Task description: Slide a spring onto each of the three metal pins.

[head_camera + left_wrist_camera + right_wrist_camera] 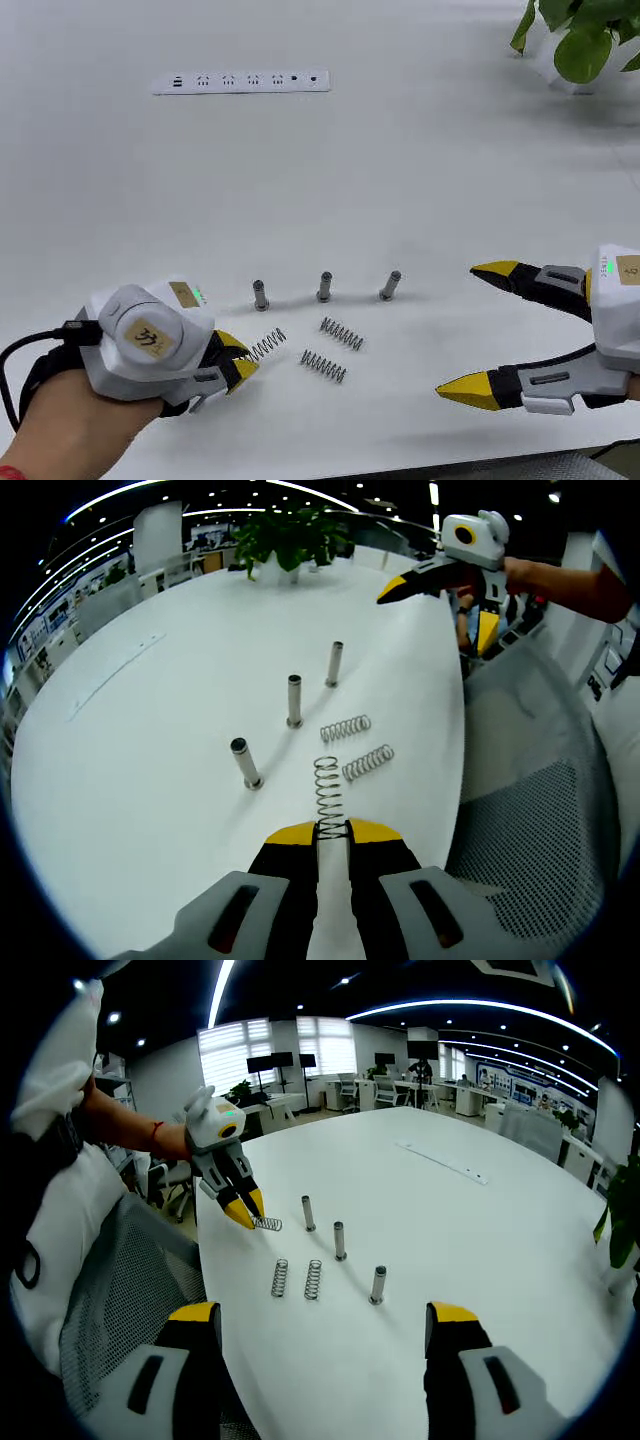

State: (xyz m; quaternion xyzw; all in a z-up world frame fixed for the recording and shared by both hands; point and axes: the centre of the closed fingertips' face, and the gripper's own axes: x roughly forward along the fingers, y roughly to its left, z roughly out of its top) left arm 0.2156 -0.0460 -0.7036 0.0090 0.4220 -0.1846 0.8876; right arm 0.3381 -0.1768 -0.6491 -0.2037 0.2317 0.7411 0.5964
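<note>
Springs and pins sit close together near the front edge of the white table (400,180). The left gripper (240,358) comes in low from the person's left. The left hand (70,430) wraps its body from behind, with the wrist near the table edge and a black cable (15,370) looping out beside it. Its yellow-tipped jaws point toward the pins and are pinched together on one end of the gripped spring (266,345). In the left gripper view that spring runs straight forward from the tips toward the gap between the nearest pins. Whether its far end touches the table cannot be told. The left pin (260,295), middle pin (325,286) and right pin (390,285) stand upright in a row, apart from each other and all bare. The upper loose spring (341,333) and lower loose spring (323,366) lie flat on the table just in front of the pins, near each other but not touching. The right gripper (462,330) hangs well to the right, away from the parts, with its jaws pointing left toward them. Those jaws are spread wide, one above the other in the head view, with nothing between them. A white power strip (240,81) lies far back on the table, and a green plant (580,35) stands at the far right corner.
</note>
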